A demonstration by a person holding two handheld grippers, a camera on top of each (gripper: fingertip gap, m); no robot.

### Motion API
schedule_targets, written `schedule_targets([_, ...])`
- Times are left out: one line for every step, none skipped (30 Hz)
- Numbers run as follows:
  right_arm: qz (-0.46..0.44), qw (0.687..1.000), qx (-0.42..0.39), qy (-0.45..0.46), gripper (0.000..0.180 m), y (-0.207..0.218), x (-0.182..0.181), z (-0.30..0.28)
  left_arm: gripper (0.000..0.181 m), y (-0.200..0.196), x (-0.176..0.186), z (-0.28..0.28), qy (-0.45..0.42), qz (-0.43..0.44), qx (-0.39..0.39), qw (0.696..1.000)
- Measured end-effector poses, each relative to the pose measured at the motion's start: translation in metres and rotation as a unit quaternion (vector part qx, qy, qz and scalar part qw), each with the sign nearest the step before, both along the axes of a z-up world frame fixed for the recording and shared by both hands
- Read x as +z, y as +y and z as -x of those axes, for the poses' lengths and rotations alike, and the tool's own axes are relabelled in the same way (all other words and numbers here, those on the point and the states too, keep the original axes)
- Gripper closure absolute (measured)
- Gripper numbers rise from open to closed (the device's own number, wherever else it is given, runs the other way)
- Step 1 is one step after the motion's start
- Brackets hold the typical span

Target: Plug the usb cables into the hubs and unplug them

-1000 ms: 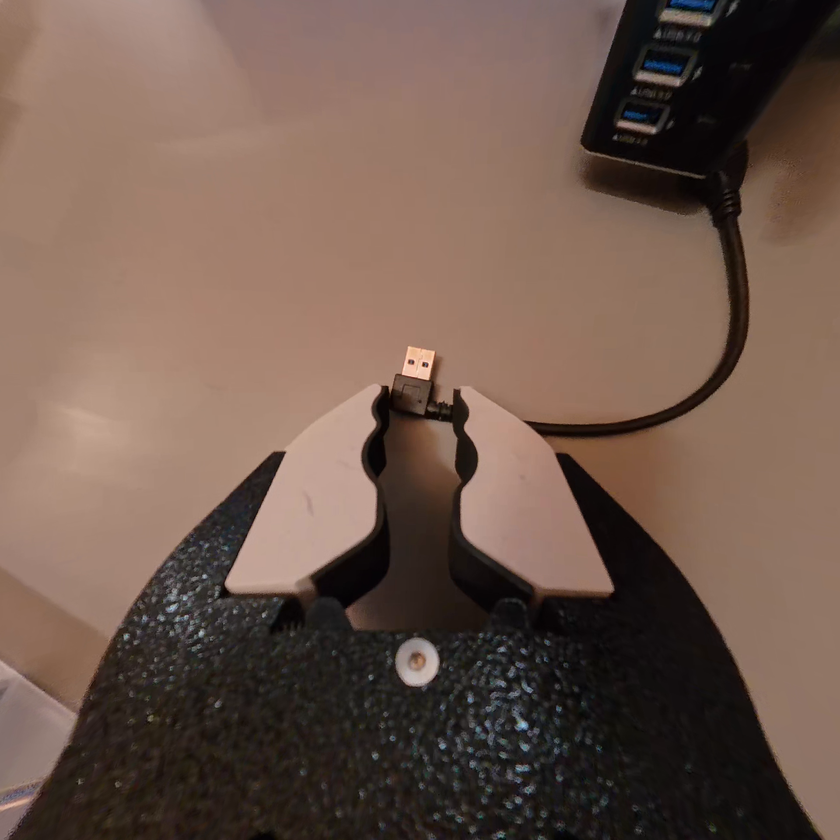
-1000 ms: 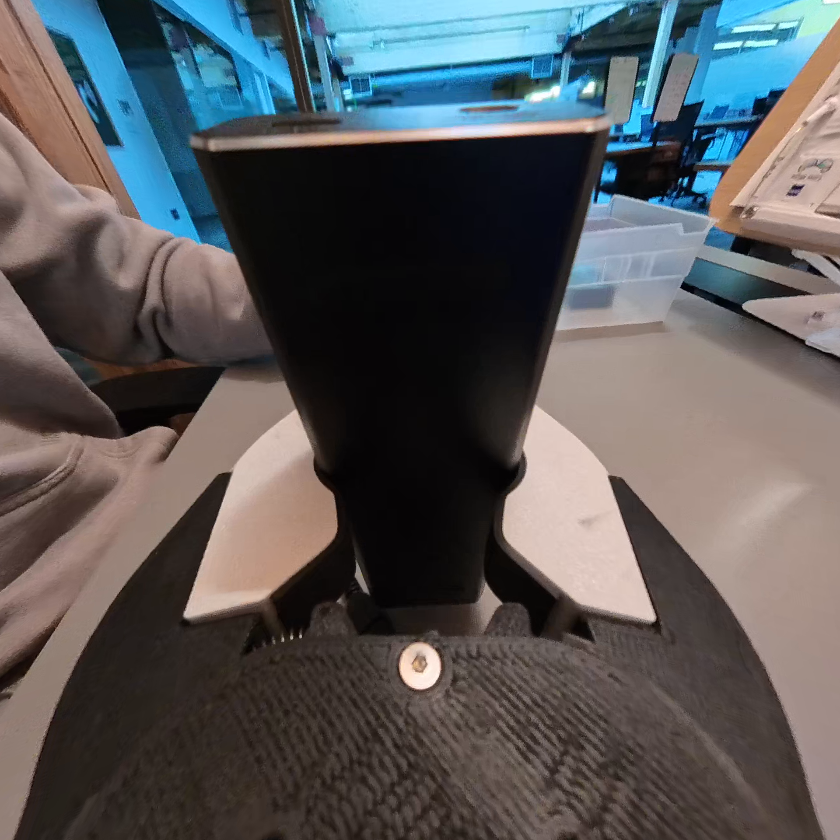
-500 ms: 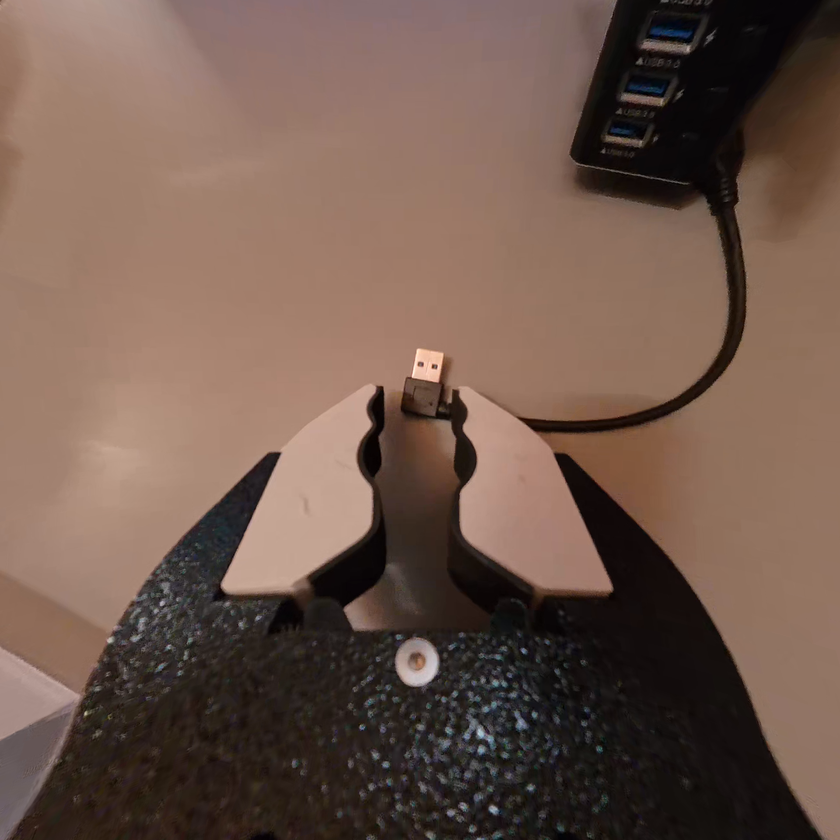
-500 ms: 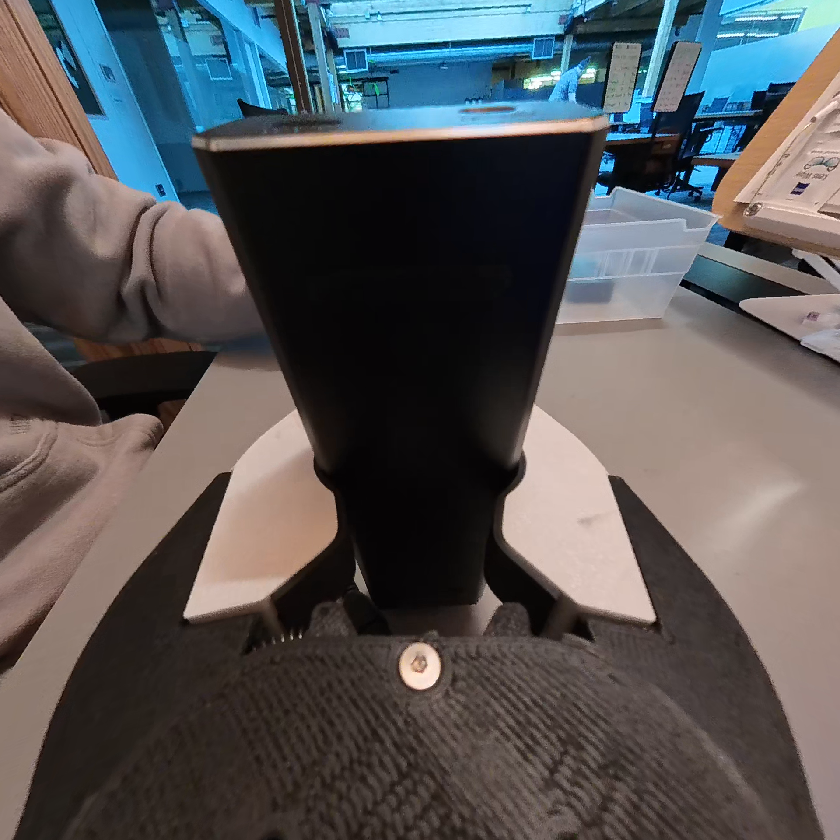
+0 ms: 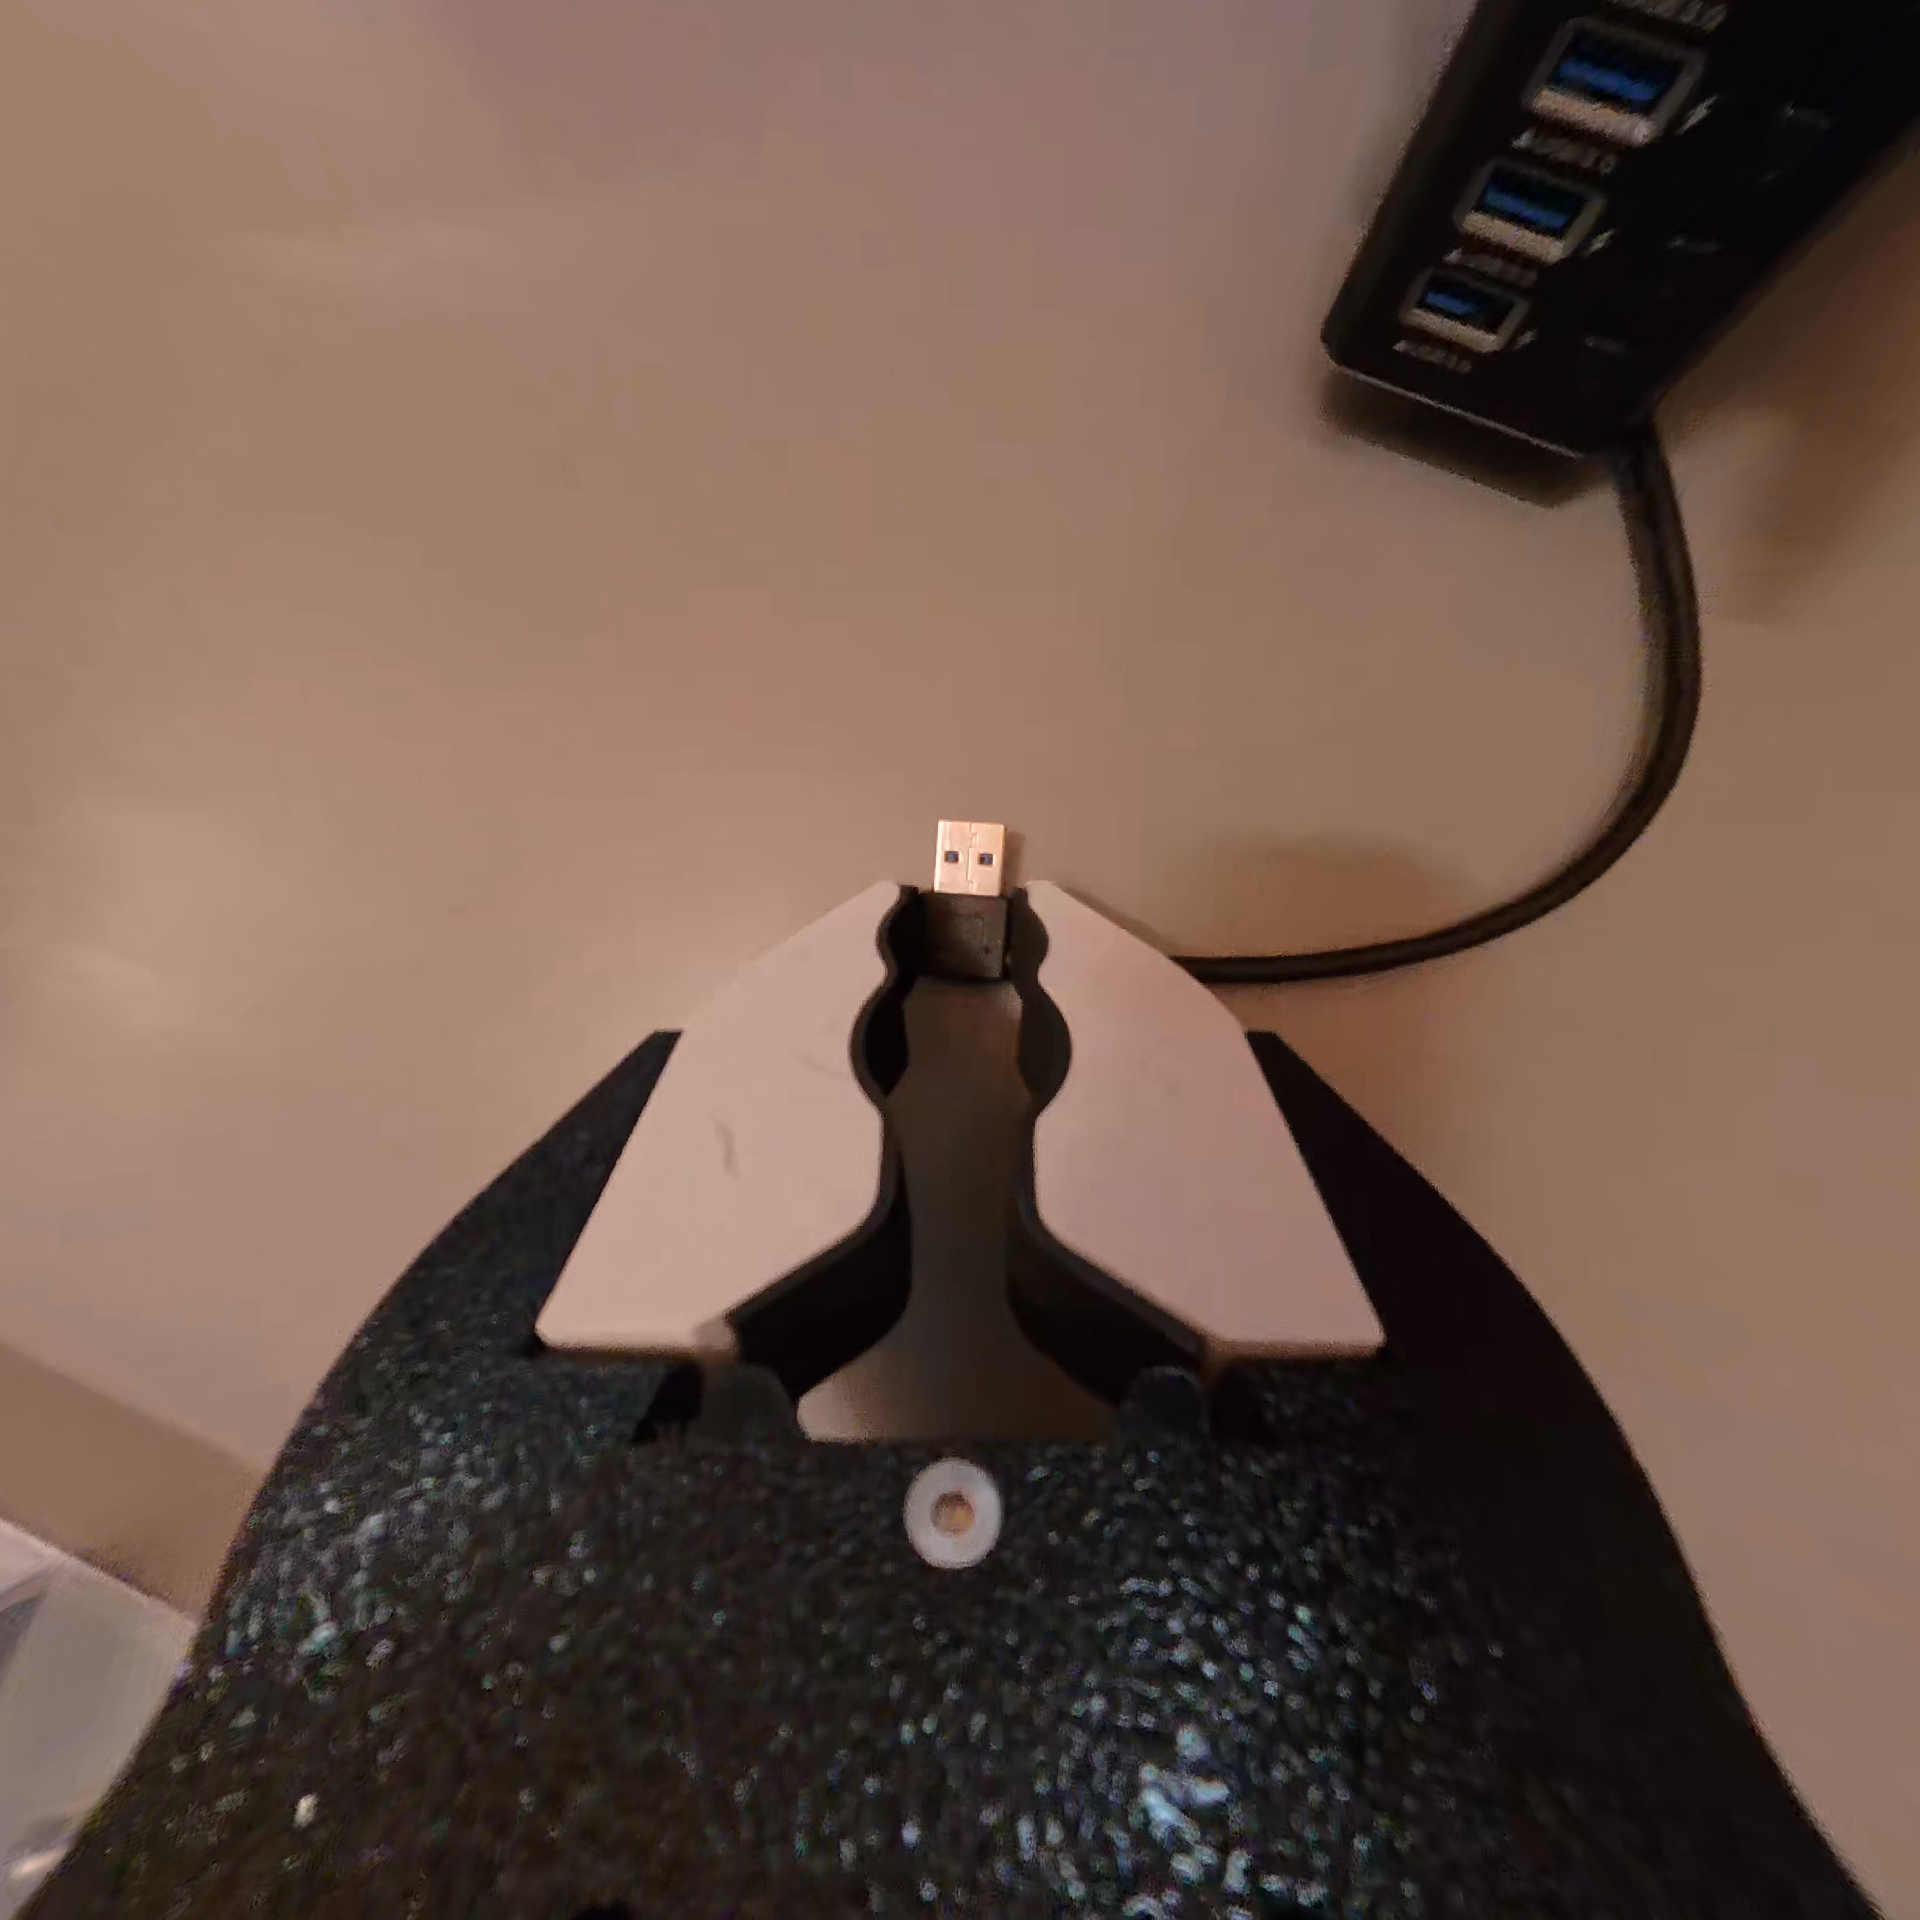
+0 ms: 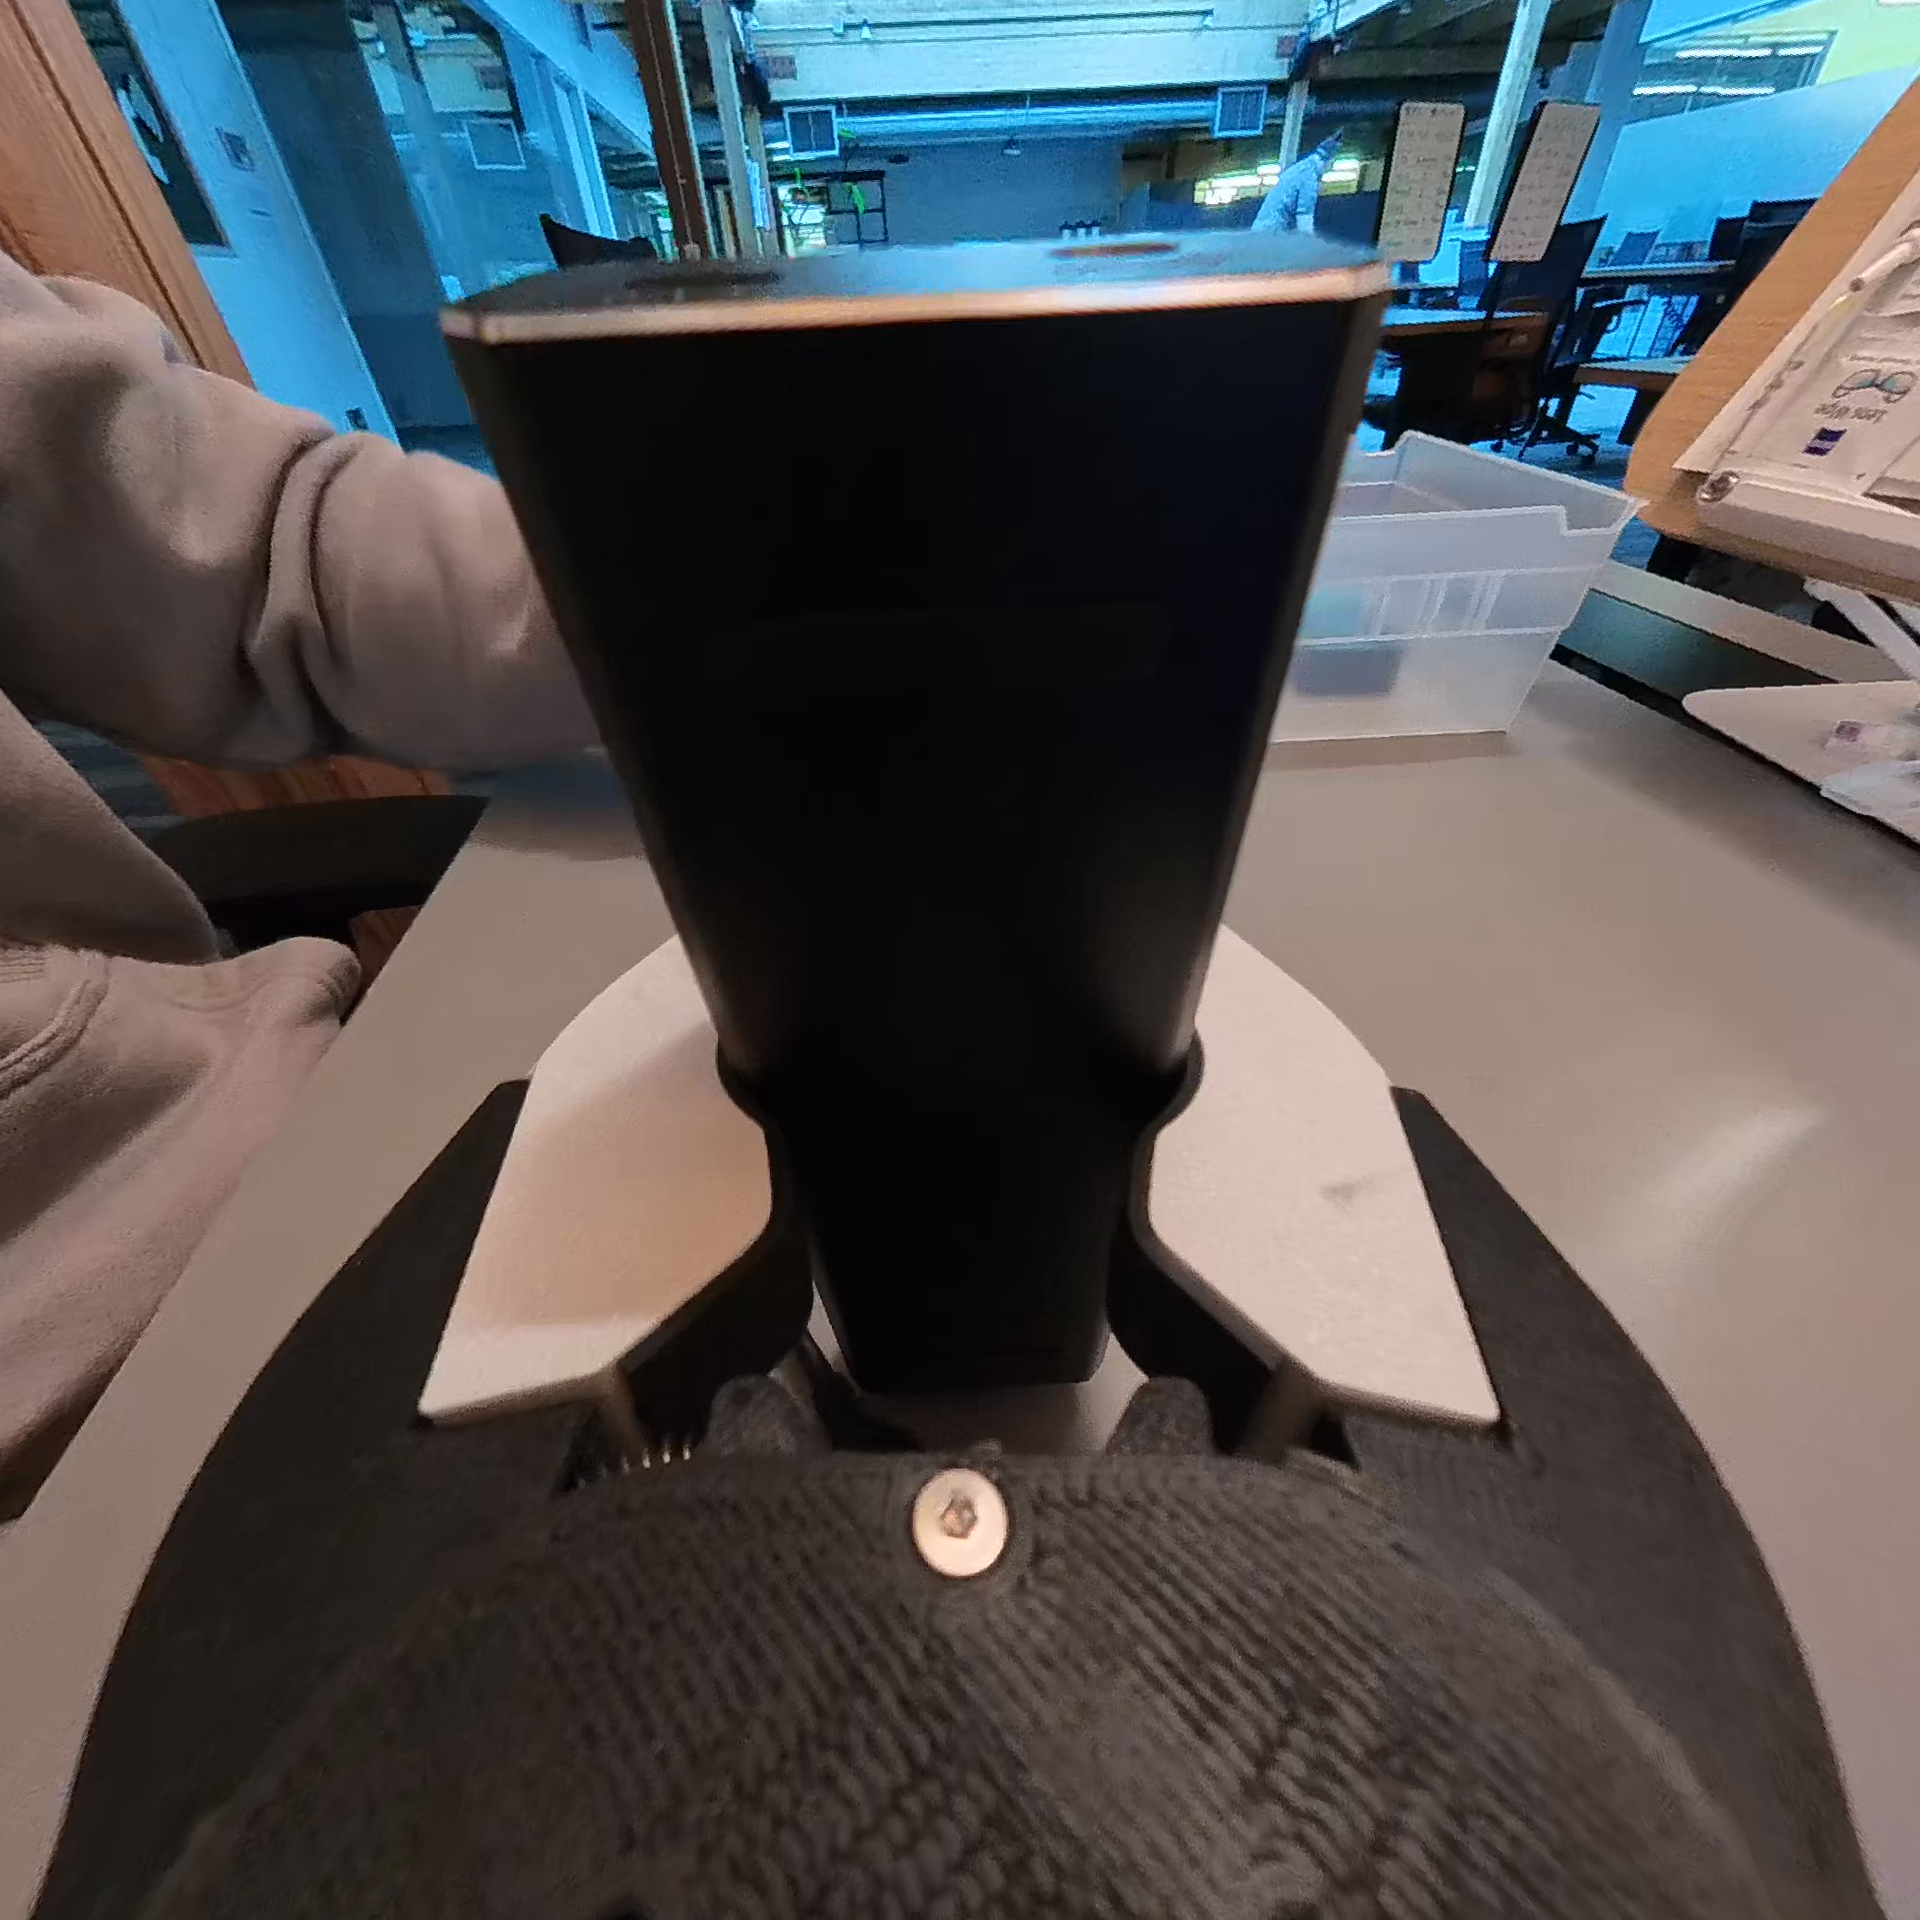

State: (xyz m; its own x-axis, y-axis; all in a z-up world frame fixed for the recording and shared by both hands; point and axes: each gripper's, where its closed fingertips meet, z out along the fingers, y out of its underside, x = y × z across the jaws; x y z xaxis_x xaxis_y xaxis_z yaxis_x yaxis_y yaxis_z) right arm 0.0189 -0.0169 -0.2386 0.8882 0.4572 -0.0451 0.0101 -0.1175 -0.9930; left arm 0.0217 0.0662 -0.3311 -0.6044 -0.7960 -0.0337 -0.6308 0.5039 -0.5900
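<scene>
In the left wrist view my left gripper point(image 5: 964, 935) is shut on the black body of a USB plug point(image 5: 971, 860). The plug's metal end points straight ahead past the tips, just above the beige table. Its black cable point(image 5: 1662, 675) curves right and back up to a black USB hub point(image 5: 1621, 208) with blue ports at the top right. In the right wrist view my right gripper point(image 6: 961, 1070) is shut on that black hub point(image 6: 914, 727) and holds it on its side on the table. The ports are hidden in this view.
A person's grey sleeve point(image 6: 208, 623) is at the left of the right wrist view. A clear plastic bin point(image 6: 1455, 603) stands at the table's far edge, with a stand holding papers point(image 6: 1818, 447) to its right. A pale bin corner point(image 5: 62, 1662) shows at the left view's lower left.
The plug was tilted at the left gripper's tips. It now sits straight between them, and the jaws have narrowed on it. The right gripper still holds the hub.
</scene>
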Motion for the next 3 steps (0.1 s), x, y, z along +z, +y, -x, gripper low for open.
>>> schedule_targets([0.0,1.0,0.002,-0.004,0.107,0.0,-0.001,0.001,0.164,-0.003,0.008,0.002,0.004,-0.004,-0.006,1.0])
schedule_targets([0.001,1.0,0.004,-0.009,0.107,0.0,-0.001,0.002,0.164,-0.01,0.019,0.005,0.011,0.0,-0.019,1.0])
schedule_targets([0.003,1.0,0.004,-0.014,0.107,0.0,-0.002,0.003,0.164,-0.018,0.033,0.007,0.014,0.005,-0.033,0.999])
